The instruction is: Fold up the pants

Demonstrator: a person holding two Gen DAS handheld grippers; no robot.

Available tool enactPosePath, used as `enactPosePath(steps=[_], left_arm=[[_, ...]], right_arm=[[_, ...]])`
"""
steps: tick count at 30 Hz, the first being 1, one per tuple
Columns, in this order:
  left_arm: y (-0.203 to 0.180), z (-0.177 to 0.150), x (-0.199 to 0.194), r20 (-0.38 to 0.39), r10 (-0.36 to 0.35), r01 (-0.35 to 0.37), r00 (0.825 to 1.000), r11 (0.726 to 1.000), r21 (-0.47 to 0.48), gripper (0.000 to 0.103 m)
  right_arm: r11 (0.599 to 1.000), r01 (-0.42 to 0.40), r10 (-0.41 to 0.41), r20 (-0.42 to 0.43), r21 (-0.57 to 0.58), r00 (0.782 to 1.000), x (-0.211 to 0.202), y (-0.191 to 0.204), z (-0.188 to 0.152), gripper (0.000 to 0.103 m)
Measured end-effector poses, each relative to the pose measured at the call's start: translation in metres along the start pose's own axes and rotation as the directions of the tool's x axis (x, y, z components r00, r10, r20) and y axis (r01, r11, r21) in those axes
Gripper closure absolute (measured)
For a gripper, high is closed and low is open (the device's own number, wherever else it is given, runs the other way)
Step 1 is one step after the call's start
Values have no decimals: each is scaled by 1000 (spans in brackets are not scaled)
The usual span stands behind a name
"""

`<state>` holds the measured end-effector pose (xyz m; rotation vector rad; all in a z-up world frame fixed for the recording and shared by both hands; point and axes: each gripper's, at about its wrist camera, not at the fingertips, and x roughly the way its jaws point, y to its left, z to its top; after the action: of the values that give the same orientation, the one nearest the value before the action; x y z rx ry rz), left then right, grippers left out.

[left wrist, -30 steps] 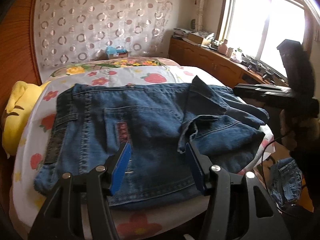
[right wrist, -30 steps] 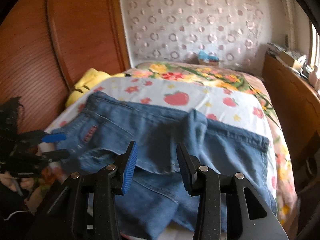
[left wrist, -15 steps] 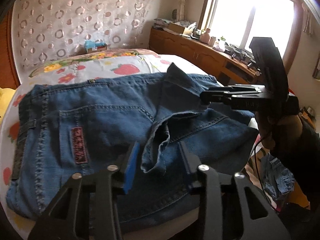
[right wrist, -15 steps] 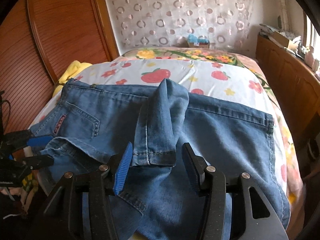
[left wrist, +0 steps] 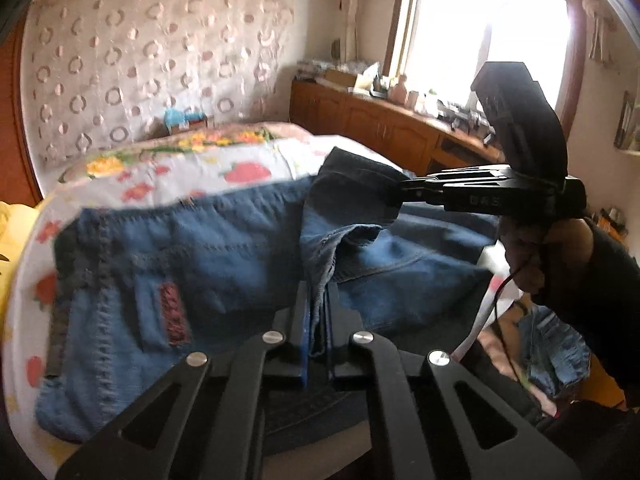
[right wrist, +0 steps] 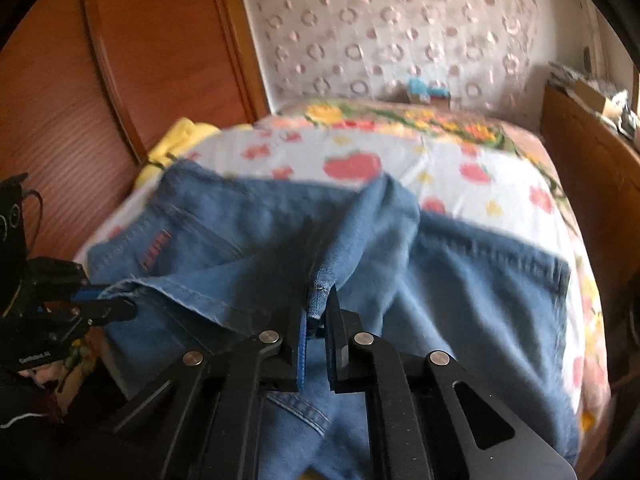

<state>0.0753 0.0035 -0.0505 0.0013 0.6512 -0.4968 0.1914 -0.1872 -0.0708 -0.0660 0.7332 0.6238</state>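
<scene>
Jeans (left wrist: 224,248) were only partly folded on the bed (right wrist: 448,168); my left gripper (left wrist: 318,320) and right gripper (right wrist: 318,312) had just clamped the hems at 6 o'clock, final fold still to do.

No legible text; only blurred white lettering on the left hand-held gripper (right wrist: 96,304).

Bright window (left wrist: 484,36), wooden cabinets (left wrist: 384,128) beneath, circle-patterned curtain (left wrist: 152,60), reddish wood panel (right wrist: 80,80).
</scene>
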Motion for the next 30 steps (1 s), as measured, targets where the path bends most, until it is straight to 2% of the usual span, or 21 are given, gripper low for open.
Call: enactPosePath(steps=[8, 14, 21, 26, 30], left_arm=[[34, 10, -72, 121, 76, -70, 990, 996, -57, 100], [72, -2, -100, 146, 161, -144, 976, 982, -120, 100], [111, -31, -87, 85, 210, -190, 974, 962, -198, 100], [121, -47, -68, 30, 225, -212, 974, 949, -233, 100], [126, -53, -58, -1, 243, -236, 970, 941, -242, 99]], right_arm=[[991, -88, 98, 102, -96, 990, -15, 53, 70, 99], [975, -139, 156, 84, -172, 984, 13, 105, 106, 99], [961, -145, 147, -8, -235, 989, 80, 150, 124, 99], [962, -133, 116, -84, -240, 990, 131, 164, 121, 99], [967, -131, 110, -106, -219, 988, 154, 169, 119, 99]])
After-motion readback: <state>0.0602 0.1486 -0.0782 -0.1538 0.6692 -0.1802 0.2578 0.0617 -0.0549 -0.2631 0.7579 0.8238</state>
